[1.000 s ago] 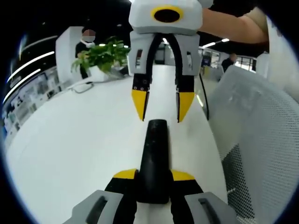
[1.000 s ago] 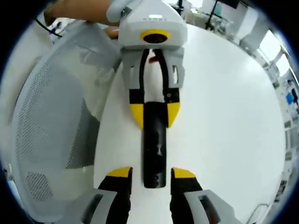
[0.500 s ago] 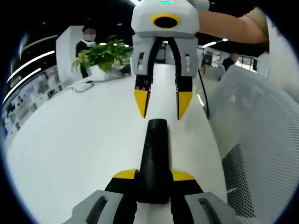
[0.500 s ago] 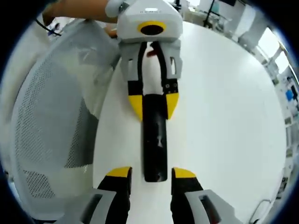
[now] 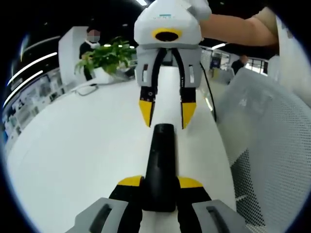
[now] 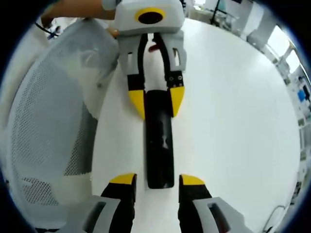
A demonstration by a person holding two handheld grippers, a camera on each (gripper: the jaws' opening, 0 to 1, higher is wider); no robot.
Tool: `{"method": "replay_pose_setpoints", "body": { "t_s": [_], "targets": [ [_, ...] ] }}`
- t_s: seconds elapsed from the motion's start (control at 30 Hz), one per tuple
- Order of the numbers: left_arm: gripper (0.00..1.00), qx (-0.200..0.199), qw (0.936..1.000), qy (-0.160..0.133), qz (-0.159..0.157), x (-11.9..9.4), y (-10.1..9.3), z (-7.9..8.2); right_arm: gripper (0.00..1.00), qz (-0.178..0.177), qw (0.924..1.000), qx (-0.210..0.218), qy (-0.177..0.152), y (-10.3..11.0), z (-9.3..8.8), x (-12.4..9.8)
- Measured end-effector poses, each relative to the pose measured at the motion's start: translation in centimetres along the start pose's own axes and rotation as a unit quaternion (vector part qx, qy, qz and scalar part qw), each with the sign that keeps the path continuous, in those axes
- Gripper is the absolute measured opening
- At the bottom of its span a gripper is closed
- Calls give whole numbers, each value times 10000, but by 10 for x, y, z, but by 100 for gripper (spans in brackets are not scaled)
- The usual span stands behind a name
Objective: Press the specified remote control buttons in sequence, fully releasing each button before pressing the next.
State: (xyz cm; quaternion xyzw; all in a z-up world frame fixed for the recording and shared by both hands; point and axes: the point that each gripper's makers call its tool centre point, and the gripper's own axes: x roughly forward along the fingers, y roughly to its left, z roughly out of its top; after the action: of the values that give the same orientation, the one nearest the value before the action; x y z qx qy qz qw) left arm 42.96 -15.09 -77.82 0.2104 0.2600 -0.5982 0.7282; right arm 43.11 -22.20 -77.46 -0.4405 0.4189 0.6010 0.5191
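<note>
A black remote control lies lengthwise on the white table. My left gripper is shut on its near end, with a yellow-tipped jaw on each side. My right gripper comes down from the top of the left gripper view, open, its tips just above the remote's far end. In the right gripper view the remote runs up the middle. There my right gripper stands open, straddling the remote's near end with gaps on both sides, and the left gripper clamps the far end.
A white mesh chair back stands close along the table's edge, the same chair in the right gripper view. A potted plant and a cable sit at the far end of the table, with a person behind them.
The right gripper has tilted slightly over the remote's far end and stays open. The left gripper keeps its hold, and the remote has not moved on the table.
</note>
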Motion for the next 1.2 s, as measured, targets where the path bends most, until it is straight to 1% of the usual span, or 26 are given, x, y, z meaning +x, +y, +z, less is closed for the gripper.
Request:
{"method": "replay_pose_setpoints", "body": {
  "t_s": [0.33,0.53,0.7,0.9,1.2],
  "targets": [
    [25,-2,10000,2,-1,-1,1,-1,30,32,10000,-25,-24,-1,3,9],
    [25,6,10000,0,-13,-1,2,0,29,53,10000,-39,-2,-3,0,13],
    [25,18,10000,3,-29,-1,2,0,22,-147,9997,-166,33,-9,0,14],
    [25,25,10000,10,-31,0,4,1,21,-218,9996,-192,41,-8,0,14],
    [25,78,9999,84,-74,1,4,2,21,-281,9995,-117,-5,-9,-1,14]
  ]
}}
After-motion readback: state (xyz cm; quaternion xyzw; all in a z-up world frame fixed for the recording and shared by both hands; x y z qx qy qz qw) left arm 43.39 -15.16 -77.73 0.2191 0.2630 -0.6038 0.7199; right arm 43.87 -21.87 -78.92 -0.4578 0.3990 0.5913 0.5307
